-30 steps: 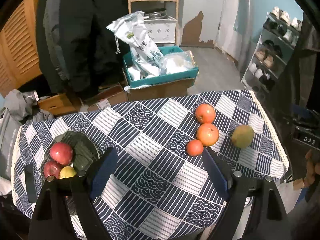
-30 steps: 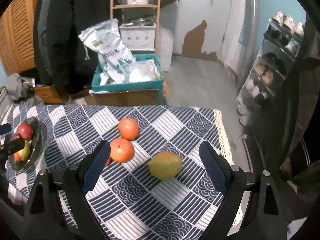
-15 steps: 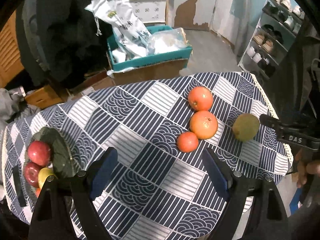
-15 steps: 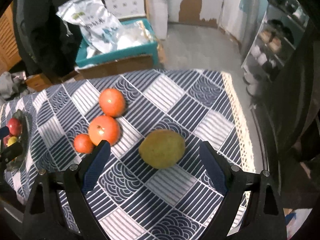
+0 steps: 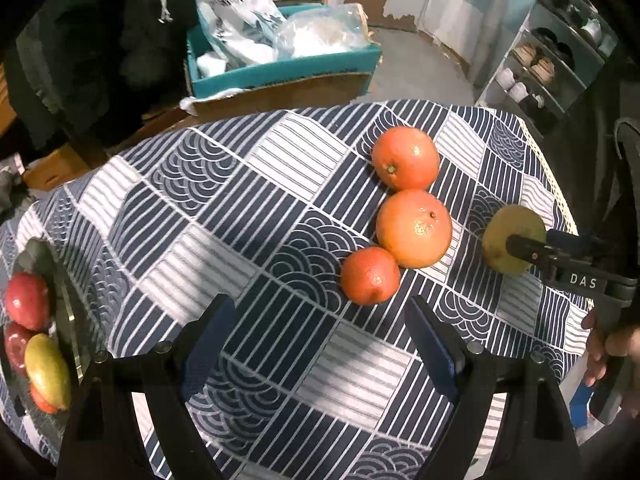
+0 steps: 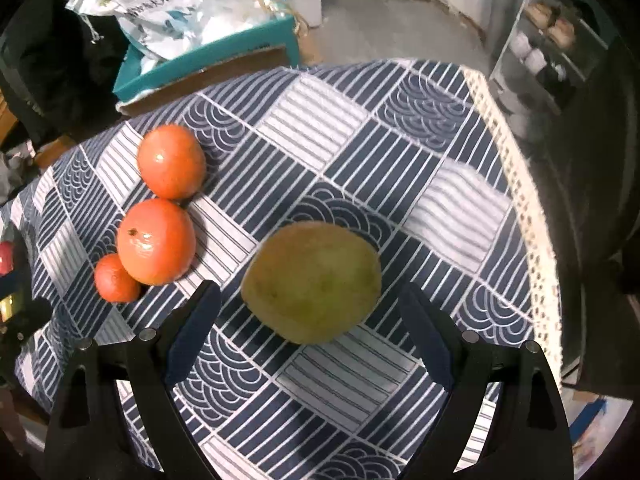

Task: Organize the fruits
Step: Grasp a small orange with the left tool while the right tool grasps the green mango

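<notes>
1. The plate (image 5: 70, 320) sits at the far left edge of the table, at about 8 o'clock in the left wrist view. It already holds two red apples (image 5: 27, 300) and a yellow-green fruit (image 5: 46, 376), with a bit of something red under that; this part of the sorting looks done.
2. Four fruits lie loose on the patterned tablecloth (image 5: 248, 216), well apart from the plate: two large oranges (image 5: 414, 229) touching each other, a small orange (image 5: 370, 276) touching the nearer large one, and a green-yellow pear (image 6: 312, 282) near the right edge.
3. The left gripper (image 5: 320, 344) is spread wide with nothing between its fingers. It hovers over bare cloth, with the small orange just beyond it toward 1 o'clock.
4. The right gripper (image 6: 310, 334) is also spread wide and empty. The pear lies between its fingers and slightly ahead, at 12 o'clock, with gaps on both sides.
5. My judgement: the task is under halfway. Four fruits are left to carry, the pear seems first, and the grasp is not yet made.
6. The pear is round and lies close to the lace edge at 3 o'clock, so a clumsy pinch could roll it off.
</notes>
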